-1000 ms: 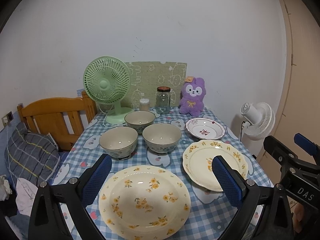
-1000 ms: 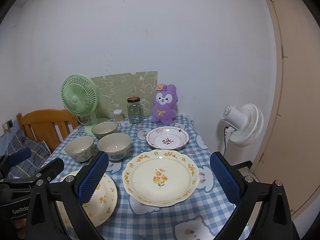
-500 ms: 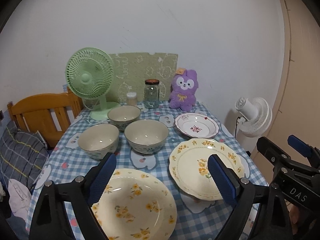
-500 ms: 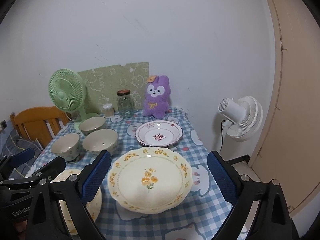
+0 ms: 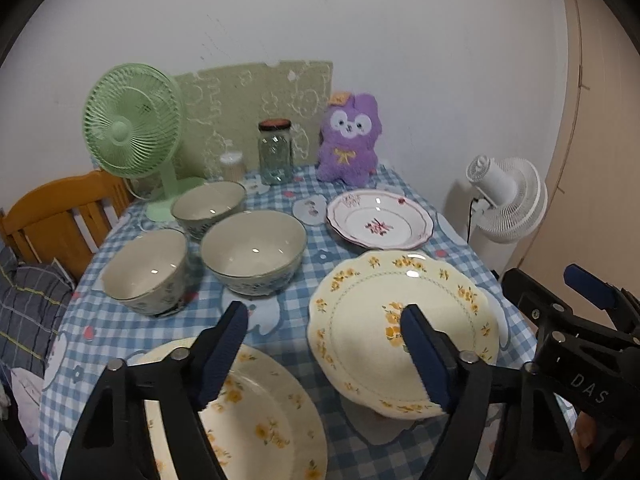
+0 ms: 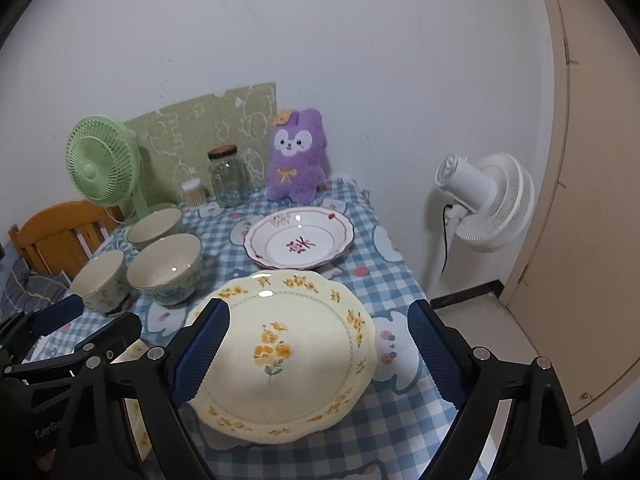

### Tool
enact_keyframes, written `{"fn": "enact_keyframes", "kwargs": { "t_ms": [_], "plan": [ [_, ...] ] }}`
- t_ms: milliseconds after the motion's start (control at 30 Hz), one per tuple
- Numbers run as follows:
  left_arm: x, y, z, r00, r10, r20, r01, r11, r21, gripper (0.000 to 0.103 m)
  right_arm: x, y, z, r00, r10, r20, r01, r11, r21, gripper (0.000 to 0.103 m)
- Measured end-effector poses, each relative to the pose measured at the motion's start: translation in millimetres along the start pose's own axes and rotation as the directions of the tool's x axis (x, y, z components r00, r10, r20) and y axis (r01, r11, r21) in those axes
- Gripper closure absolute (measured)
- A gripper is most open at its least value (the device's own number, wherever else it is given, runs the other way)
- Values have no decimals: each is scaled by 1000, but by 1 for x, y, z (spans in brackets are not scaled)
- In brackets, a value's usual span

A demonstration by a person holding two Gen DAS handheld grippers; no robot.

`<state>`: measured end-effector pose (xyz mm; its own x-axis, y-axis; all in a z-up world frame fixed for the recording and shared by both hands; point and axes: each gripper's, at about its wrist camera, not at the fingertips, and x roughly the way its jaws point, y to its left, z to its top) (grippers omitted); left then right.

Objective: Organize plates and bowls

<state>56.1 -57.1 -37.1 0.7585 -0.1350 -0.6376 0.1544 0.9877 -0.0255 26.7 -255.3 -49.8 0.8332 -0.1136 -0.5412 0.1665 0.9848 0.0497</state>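
Plates lie nearest: the yellow-flowered plate [image 6: 288, 352] now sits larger between the spread fingers of the right gripper [image 6: 320, 356], which has closed in; the left gripper [image 5: 328, 356], equally released, has swung toward it. Grasping looks imminent. Beyond wait three bowls [image 5: 252, 252] and the red-patterned plate [image 6: 300, 244].

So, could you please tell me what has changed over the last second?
Both tongs, left and right, have moved forward and lower over the table; the right now straddles the yellow-flowered plate. Both stay open, holding nothing. The bowls and the red-patterned plate have not moved.
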Motion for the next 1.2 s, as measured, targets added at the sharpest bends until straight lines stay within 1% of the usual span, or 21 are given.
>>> {"fn": "enact_keyframes", "kwargs": {
  "t_ms": [33, 133, 300, 400, 533, 667, 800, 867, 933, 1000, 1100, 1167, 1200],
  "plan": [
    [6, -2, 1, 1000, -3, -13, 3, 1000, 7, 28, 5, -2, 0, 1000, -2, -9, 2, 1000, 3, 11],
    [20, -6, 2, 999, 2, -32, -1, 1000, 19, 29, 21, -6, -1, 999, -3, -36, 4, 1000, 14, 11],
    [46, -8, 2, 996, -16, -90, 17, 1000, 9, 30, 47, -13, -3, 996, -10, -83, 12, 1000, 24, 11],
    [62, -10, 1, 991, -26, -128, 28, 1000, 8, 35, 59, -15, -4, 994, -5, -106, 9, 999, 34, 11],
    [78, -11, -1, 986, -22, -165, 25, 1000, 13, 36, 74, -16, -9, 991, -4, -133, 9, 999, 33, 12],
    [93, -11, -6, 980, -22, -198, 24, 1000, 12, 39, 87, -21, -15, 986, 15, -167, -3, 998, 71, 12],
    [104, -11, -9, 972, -27, -232, 30, 1000, 7, 43, 99, -24, -19, 981, -5, -196, 18, 998, 64, 12],
    [107, -11, -11, 973, -14, -229, 17, 1000, 12, 43, 103, -25, -22, 978, -15, -210, 28, 998, 59, 15],
    [107, -10, -11, 973, -15, -231, 17, 1000, 9, 44, 109, -26, -24, 973, -25, -231, 38, 998, 54, 22],
    [109, -8, -11, 972, -20, -236, 20, 1000, -1, 44, 113, -27, -26, 969, -30, -245, 44, 998, 52, 24],
    [116, -6, -10, 967, -19, -255, 16, 1000, -12, 50, 117, -27, -28, 966, -36, -257, 49, 998, 45, 25],
    [122, -4, -11, 961, -16, -274, 11, 1000, -21, 56, 120, -26, -27, 964, -36, -262, 49, 998, 43, 26],
    [124, -3, -11, 959, -17, -281, 10, 1000, -26, 56, 121, -26, -27, 963, -37, -266, 49, 998, 40, 28]
  ]
}}
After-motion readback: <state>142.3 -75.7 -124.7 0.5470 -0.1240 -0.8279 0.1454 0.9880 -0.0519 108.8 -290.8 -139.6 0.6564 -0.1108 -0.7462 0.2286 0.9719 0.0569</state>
